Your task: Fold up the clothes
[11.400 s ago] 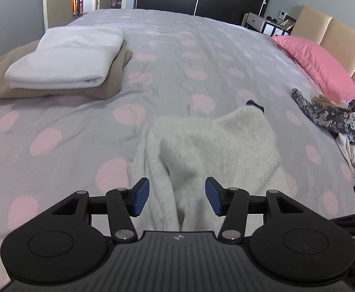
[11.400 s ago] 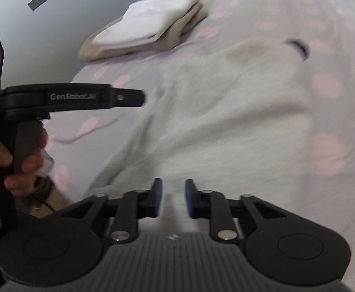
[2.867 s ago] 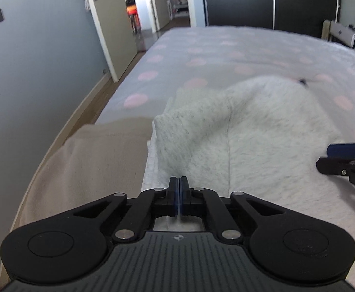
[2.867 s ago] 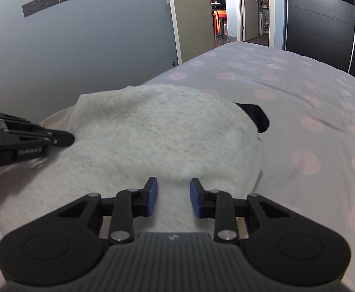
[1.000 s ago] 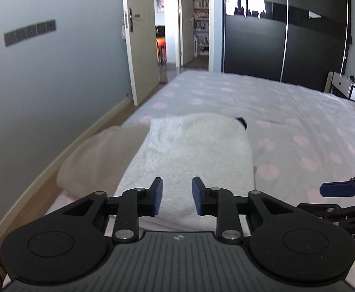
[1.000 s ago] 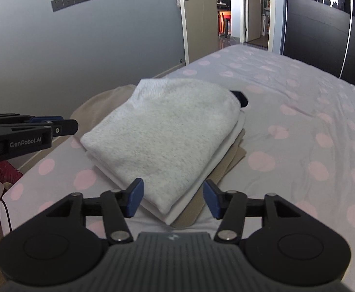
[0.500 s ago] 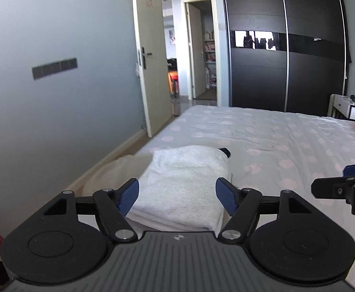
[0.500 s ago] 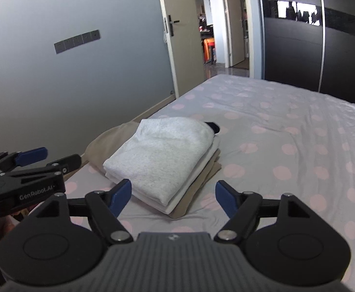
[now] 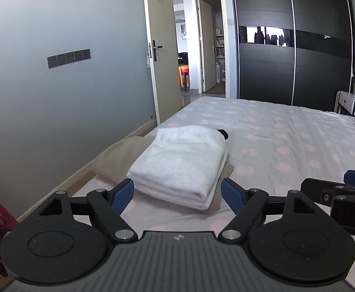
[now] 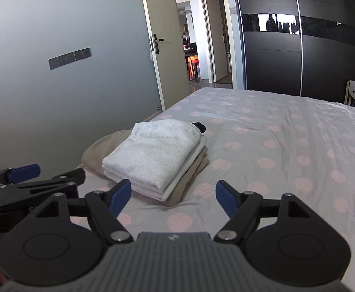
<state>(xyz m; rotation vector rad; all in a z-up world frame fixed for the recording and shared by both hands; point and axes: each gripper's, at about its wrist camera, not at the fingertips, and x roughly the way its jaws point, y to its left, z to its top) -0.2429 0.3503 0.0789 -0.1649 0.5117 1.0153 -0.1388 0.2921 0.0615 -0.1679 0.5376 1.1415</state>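
The polka-dot bed (image 10: 274, 146) fills the room; the folded clothes stack (image 10: 158, 155) sits at its 9 o'clock edge. Left gripper (image 9: 177, 196) is opening wide, empty — right gripper (image 10: 172, 194) wide, empty.

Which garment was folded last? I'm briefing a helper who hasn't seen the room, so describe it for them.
Start at the bed with the pink-dotted cover and find the stack of folded clothes near its wall-side edge. The top piece is the grey fleecy garment, lying on a white fold and a beige one; a small dark tab sticks out at its far corner.
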